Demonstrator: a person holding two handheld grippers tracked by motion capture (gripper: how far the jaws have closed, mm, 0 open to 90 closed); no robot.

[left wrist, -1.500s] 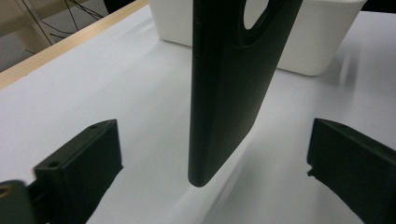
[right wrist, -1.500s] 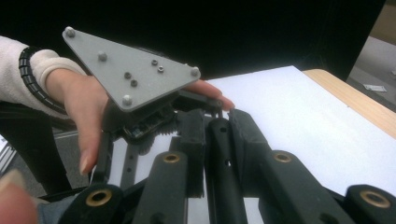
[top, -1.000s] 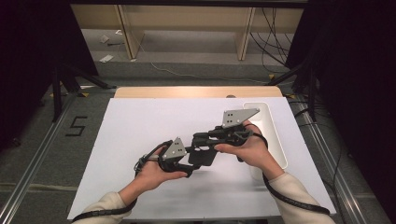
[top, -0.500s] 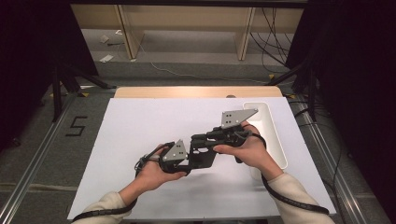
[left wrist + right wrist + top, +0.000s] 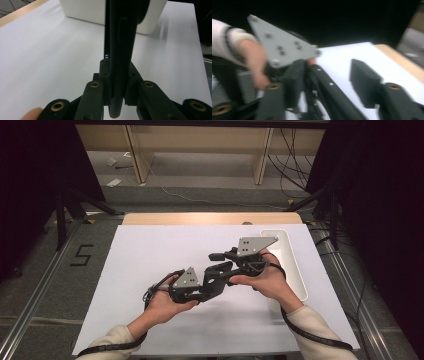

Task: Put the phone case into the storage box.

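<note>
Above the white table (image 5: 150, 250), my left gripper (image 5: 117, 98) pinches a flat black bar (image 5: 120, 50) edge-on; my right gripper (image 5: 329, 80) has just been spreading off it. The bar looks stiff and light, possibly slick; best held mid-length.

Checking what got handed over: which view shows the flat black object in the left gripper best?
Left gripper view: the flat black object stands edge-on, clamped between its pads, white tray behind. In the high view hands and grippers mostly hide it. In the right gripper view it is a blurred dark strip between that gripper's just-opening jaws.
</note>
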